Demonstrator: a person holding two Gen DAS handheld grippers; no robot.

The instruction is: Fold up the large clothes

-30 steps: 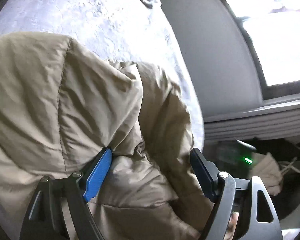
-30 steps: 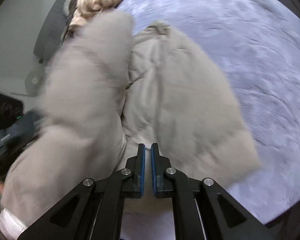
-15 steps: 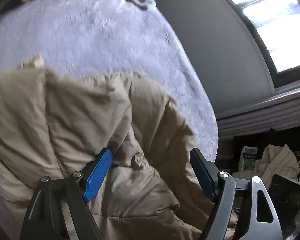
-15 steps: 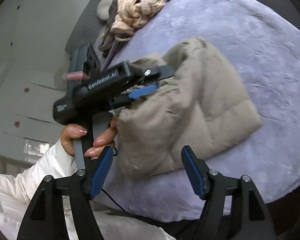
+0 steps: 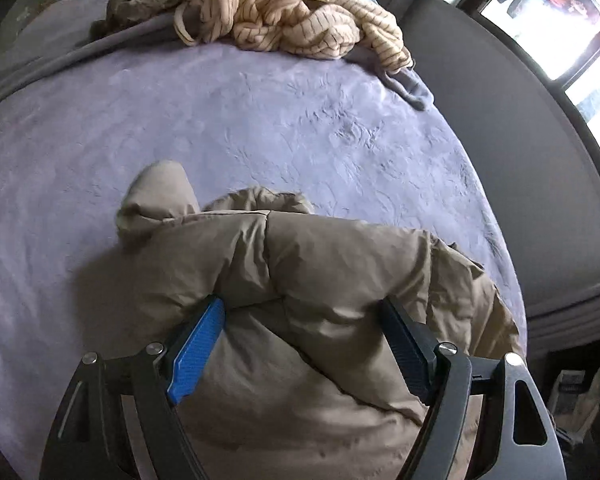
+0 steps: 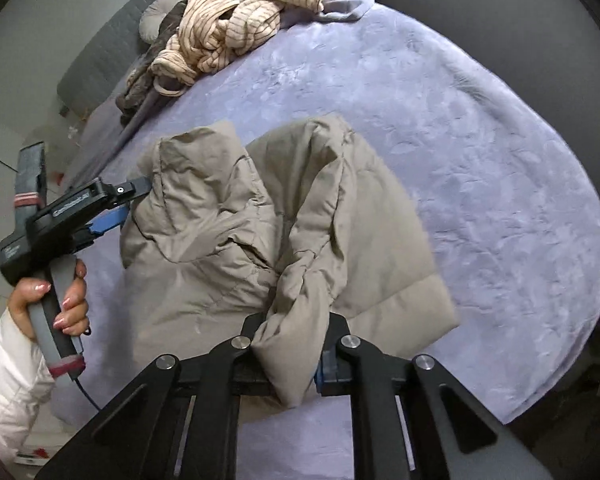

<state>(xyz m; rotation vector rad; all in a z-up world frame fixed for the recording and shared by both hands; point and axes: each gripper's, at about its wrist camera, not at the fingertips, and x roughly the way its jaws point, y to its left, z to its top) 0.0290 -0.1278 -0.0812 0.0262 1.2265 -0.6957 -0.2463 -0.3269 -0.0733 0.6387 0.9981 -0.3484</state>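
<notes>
A tan puffer jacket lies bunched on the lavender bed cover. It also fills the lower part of the left wrist view. My left gripper is wide open with jacket fabric bulging between its blue-padded fingers. It shows in the right wrist view at the jacket's left edge, held by a hand. My right gripper is shut on a thick fold of the jacket near its lower edge.
A heap of striped cream and dark clothes lies at the far end of the bed, also seen in the right wrist view. A grey wall and bright window stand right. Clutter sits on the floor.
My right gripper opened half a second ago and has now closed on a jacket fold. My left gripper stayed open and pulled back, so more of the bed shows.
</notes>
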